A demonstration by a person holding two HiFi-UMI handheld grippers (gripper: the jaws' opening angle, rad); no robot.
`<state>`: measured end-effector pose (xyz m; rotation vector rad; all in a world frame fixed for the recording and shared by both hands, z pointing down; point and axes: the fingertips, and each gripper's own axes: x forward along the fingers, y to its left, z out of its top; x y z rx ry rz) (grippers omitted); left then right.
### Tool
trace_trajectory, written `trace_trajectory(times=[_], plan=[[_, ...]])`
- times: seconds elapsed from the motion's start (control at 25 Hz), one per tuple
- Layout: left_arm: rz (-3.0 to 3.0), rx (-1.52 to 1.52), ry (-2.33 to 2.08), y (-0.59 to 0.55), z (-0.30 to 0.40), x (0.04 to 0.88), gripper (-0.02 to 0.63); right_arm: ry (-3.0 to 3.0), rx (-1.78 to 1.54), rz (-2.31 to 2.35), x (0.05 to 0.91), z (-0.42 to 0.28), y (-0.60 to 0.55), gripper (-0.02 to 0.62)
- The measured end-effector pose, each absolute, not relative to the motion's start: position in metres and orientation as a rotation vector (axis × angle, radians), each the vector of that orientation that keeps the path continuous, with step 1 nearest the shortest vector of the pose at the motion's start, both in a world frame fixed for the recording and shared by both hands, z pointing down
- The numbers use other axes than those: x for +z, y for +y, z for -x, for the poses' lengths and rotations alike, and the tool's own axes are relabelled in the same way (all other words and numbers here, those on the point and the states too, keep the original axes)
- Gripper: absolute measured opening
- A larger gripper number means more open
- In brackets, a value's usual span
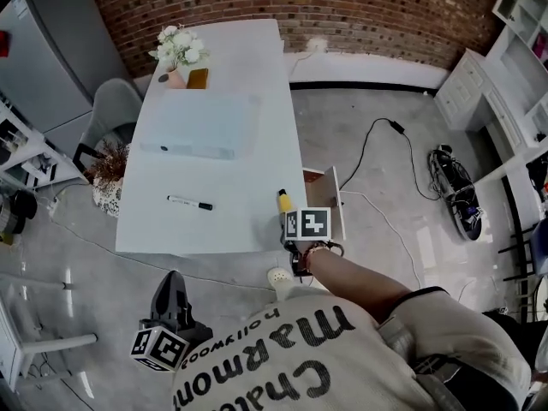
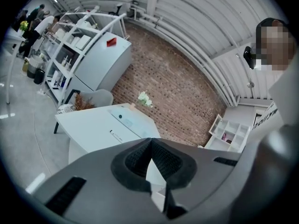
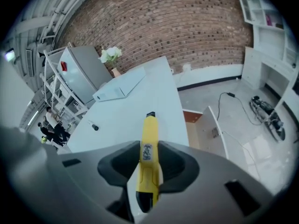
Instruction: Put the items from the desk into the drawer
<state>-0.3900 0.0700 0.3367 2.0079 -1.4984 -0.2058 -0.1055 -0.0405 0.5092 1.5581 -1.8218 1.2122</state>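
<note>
A yellow utility knife (image 3: 148, 148) with a black tip sits lengthwise between the pads of my right gripper (image 3: 148, 158), which is shut on it. In the head view that gripper (image 1: 289, 219) holds the knife (image 1: 283, 200) at the white desk's (image 1: 248, 178) near right corner, next to the open drawer (image 1: 332, 197). The drawer (image 3: 216, 125) lies to the knife's right. A black pen (image 1: 190, 202) lies on the desk's near left part. My left gripper (image 1: 174, 281) hangs low off the desk's near side, shut with nothing in it (image 2: 150, 143).
A flat white box (image 1: 201, 127) lies mid-desk, with a flower vase (image 1: 177, 54) and a small brown item (image 1: 198, 78) at the far end. A grey chair (image 1: 111, 114) stands left of the desk. Cables (image 1: 377, 157) run over the floor on the right.
</note>
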Motion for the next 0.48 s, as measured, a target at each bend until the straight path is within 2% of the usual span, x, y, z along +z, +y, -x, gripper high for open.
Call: trace_trajectory(times=[0.48], plan=[[-2.074,-0.209,-1.378,0.101,0.365,0.346,0.003,-1.821,1.227,-1.743,0.476,0.050,0.029,0.124]])
